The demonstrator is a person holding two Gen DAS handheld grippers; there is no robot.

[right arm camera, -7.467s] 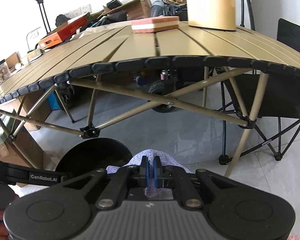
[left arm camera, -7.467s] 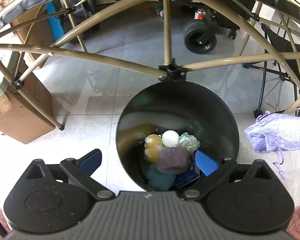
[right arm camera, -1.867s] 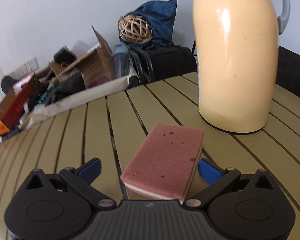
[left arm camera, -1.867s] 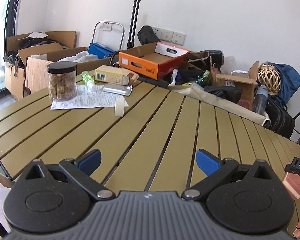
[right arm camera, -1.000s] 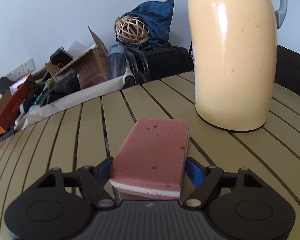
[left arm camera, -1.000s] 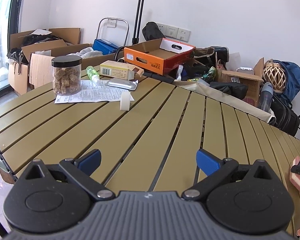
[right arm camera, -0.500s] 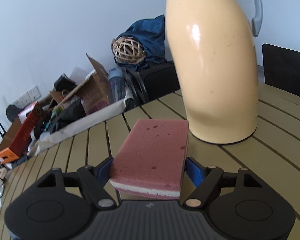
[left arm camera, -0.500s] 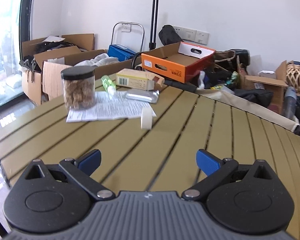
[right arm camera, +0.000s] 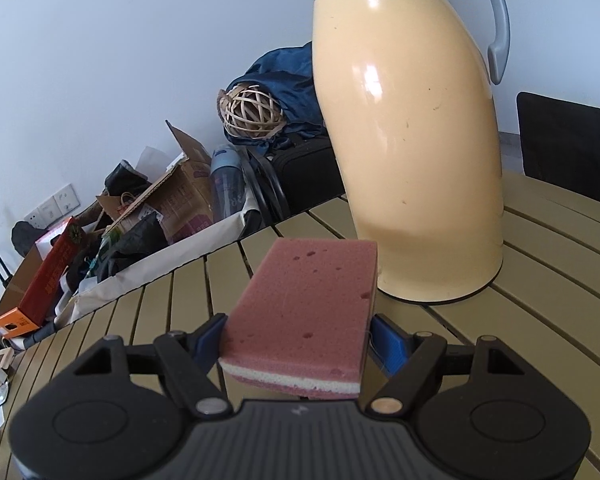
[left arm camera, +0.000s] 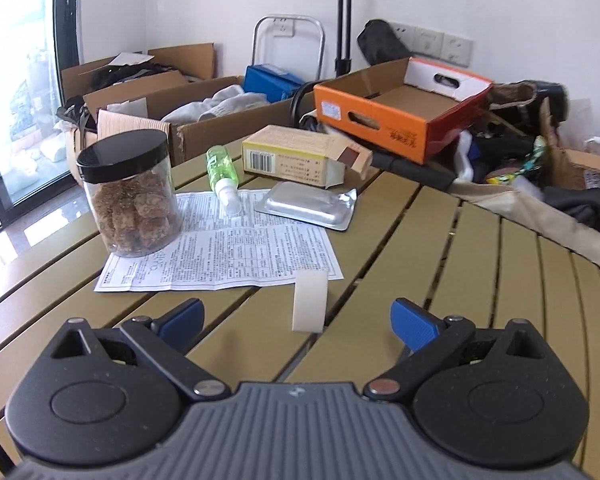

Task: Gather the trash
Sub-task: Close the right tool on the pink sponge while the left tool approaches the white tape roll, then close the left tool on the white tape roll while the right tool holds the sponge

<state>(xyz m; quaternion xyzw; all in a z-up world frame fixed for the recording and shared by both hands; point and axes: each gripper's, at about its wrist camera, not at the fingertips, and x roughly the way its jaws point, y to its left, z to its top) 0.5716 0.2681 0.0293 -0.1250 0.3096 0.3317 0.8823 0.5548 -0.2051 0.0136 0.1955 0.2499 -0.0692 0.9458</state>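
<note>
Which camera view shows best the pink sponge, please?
The right wrist view shows it best: the pink sponge fills the centre of the picture, clamped between the right tongs, with its white middle layer visible, in front of the cream thermos jug. The left wrist view shows nothing of the sponge, only the open left tongs above the table.

Left tool [left arm camera: 296, 322] gapes wide; right tool [right arm camera: 298, 340] is clamped.
</note>
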